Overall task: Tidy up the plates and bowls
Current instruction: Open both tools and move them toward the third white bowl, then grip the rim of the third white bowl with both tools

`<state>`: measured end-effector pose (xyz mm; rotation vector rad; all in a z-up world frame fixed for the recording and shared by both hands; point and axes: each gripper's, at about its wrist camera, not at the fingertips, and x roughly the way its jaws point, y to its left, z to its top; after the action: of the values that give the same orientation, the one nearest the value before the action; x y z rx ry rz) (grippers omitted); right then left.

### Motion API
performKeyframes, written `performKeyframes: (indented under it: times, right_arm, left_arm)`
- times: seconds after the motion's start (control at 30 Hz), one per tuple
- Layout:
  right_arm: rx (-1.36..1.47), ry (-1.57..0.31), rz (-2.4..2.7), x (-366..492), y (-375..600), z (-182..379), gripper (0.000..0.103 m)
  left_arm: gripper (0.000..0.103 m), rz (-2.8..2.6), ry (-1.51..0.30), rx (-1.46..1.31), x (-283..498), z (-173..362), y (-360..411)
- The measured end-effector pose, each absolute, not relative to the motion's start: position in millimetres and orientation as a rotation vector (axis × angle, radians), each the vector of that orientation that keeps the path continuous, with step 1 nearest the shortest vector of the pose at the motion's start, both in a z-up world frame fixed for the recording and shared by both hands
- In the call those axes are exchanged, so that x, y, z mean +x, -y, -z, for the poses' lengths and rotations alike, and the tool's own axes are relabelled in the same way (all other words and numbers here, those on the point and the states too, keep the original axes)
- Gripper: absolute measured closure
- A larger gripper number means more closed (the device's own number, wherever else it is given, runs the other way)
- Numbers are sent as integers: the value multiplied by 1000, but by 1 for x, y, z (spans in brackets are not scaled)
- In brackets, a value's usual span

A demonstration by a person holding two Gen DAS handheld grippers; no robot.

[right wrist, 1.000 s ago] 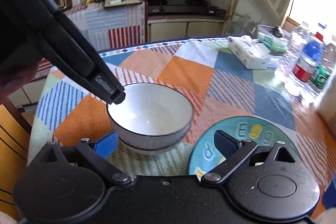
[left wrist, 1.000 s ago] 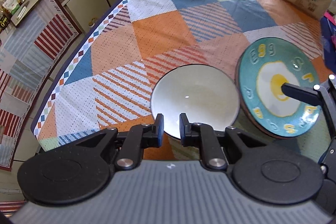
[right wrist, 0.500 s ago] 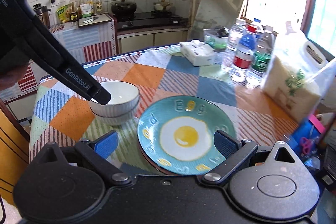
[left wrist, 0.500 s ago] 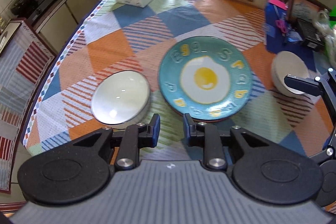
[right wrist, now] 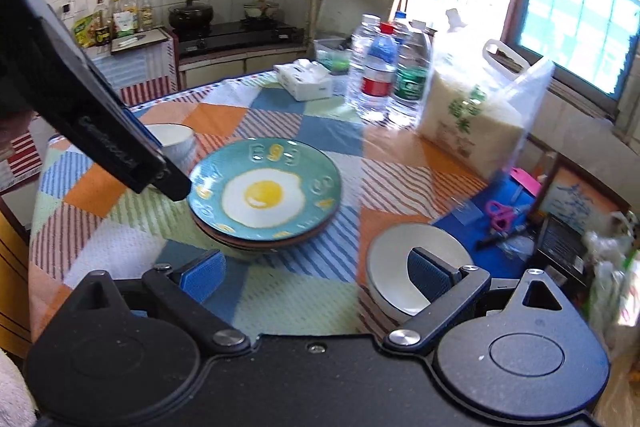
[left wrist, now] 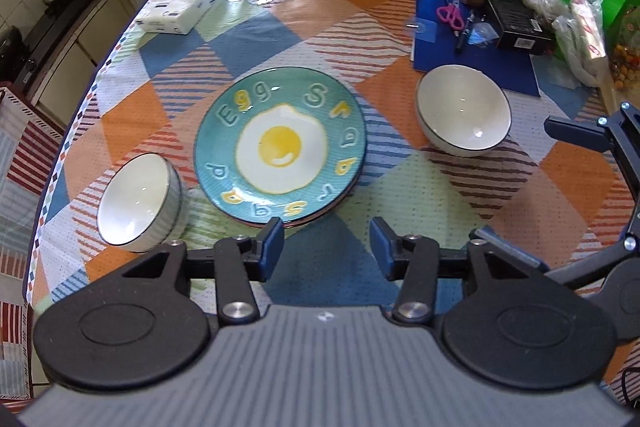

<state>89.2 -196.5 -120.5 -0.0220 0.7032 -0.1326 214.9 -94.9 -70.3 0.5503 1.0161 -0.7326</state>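
**Both claws off the stacked bowls, lone bowl next**

Your left claw (left wrist: 326, 247) has let go of the bowl stack (left wrist: 138, 203) it was pinching a second ago and drawn back; its jaws are opening, with only tablecloth between them. The stack now sits clear, just left of the egg plate (left wrist: 280, 151). Your right claw (right wrist: 314, 277) stands wide apart, nothing in it, and has swung over to hover near the single white bowl (right wrist: 400, 267). Both views have slid rightward since the earlier frames.

Judgement: stacking at the left looks finished; one bowl remains loose, right of the egg plate and well apart from the stack. It is likely the next pick.

Materials and shapes:
- Egg plate: glazed teal ceramic, raised letters round the rim, fried-egg print in the middle. In the right wrist view it tops at least one more plate, with a reddish edge showing beneath.
- Bowl stack: white glaze inside, ribbed outer wall, thin dark rim line.
- Single bowl (left wrist: 464, 111): smooth, round, glossy, same dark rim; probably slippery at the lip.
- Worktop (left wrist: 400, 187): covered in a woven, dotted cloth of orange, blue and striped diamonds.
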Motion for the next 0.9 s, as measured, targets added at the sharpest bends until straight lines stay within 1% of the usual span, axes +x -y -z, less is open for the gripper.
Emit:
performKeyframes:
  times: [0.1,0.2,0.23,0.6,0.9]
  right_arm:
    - [1,-714,170,84,214,128,3]
    - [11,-730,215,82,231,141,3]
    - [19,-741,223,81,237,147,3]
    - [108,-819,217,100,278,207,3]
    - [129,-815,198,119,295,227,3]
  left_arm:
    - [47,731,-1025,547,212,75,108]
    - [38,729,-1037,518,215,83,119]
    - [37,728,-1042,508,216,85,123]
    - [35,711,-1084,490,229,121,170]
    - [34,727,-1107,473,236,146,210]
